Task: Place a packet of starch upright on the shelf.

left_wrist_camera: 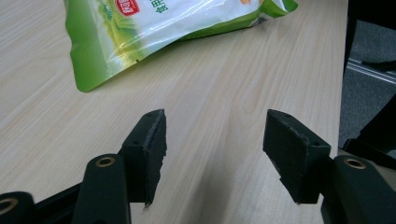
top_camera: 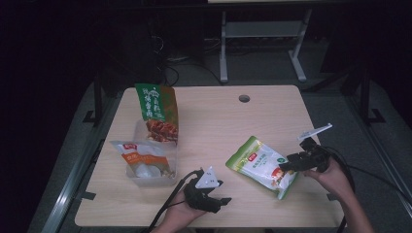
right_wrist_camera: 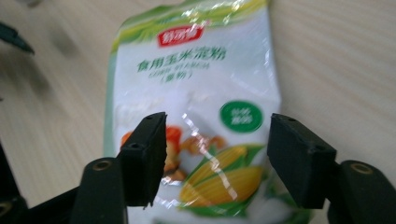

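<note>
**Corn starch bag lined up, not yet gripped**

Nearest to me, my left tongs (top_camera: pixel 224 200) rest low at the front edge of the bench (top_camera: pixel 218 116), pointing across toward the right. Their jaws stand apart with only bare wood between them; nothing is held. In the left gripper view the green corner of the corn starch bag (left_wrist_camera: pixel 154 32) lies a little way ahead of them, clear of both pads. I judge this hand is parked as a spare, ready to steady the bag if needed.

Further out on the right, my right tongs (top_camera: pixel 283 166) are at the near right edge of the corn starch bag (top_camera: pixel 260 166), which lies flat on the bench, label up, angled with one corner toward me. In the right gripper view the jaws stand apart on either side of the printed corn picture (right_wrist_camera: pixel 224 179), above the bag rather than pressing on it. I see no pad in contact, so I record the bag as lying free. The approach from the sealed end looks chosen to take the thin edge rather than the fat middle.

On the left side sits a clear plastic tub (top_camera: pixel 150 170) with a pale orange-labelled packet (top_camera: pixel 141 158) lying in it and a tall green packet (top_camera: pixel 158 114) standing at its far end. In my judgement the tub is the collecting point, and the starch bag is the next item for it.

Beyond the bench, a metal frame (top_camera: pixel 262 43) stands on the dark floor.
</note>
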Available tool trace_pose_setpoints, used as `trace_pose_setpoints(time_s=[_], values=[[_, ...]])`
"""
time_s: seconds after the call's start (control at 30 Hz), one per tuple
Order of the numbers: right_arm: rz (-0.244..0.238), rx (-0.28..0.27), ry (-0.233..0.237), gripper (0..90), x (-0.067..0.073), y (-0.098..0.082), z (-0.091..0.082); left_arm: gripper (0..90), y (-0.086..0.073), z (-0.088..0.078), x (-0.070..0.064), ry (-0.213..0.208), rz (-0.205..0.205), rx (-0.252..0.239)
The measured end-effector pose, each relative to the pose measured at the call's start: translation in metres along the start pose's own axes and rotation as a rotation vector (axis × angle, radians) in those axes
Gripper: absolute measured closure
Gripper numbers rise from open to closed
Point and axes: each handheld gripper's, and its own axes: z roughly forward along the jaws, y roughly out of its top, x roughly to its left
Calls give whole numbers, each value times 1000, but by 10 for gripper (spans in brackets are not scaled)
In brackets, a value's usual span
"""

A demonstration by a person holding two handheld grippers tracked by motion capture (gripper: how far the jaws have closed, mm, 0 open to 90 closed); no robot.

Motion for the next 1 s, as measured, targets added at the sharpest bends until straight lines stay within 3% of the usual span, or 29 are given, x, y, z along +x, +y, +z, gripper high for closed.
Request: trace_pose_setpoints(time_s=[0.07, 0.13, 0.17, 0.37, 0.63, 0.77, 0.8, 0.87, 1.0], values=[[14, -10, -15, 411, -6, 4, 2, 421, 1, 1, 0, 1, 6, 4], [10, -27, -86, 445, -10, 6, 4, 441, 2, 2, -1, 3, 8, 4], [12, -27, -99, 447, -12, 7, 6, 457, 2, 3, 0, 2, 11, 5], [9, -43, -58, 405, -18, 16, 18, 554, 7, 12, 2, -13, 8, 6], [4, 19, -5, 389, -25, 47, 46, 536, 14, 22, 0, -17, 7, 11], [10, 31, 28, 488, -31, 50, 61, 525, 13, 23, 2, -13, 1, 14], [37, 28, 60, 533, -34, 50, 63, 519, 13, 23, 3, -13, -1, 14], [37, 25, 102, 648, -36, 50, 63, 510, 13, 24, 4, -11, -7, 15], [5, 32, 87, 850, -34, 50, 60, 479, 13, 27, 6, -19, -30, 10]])
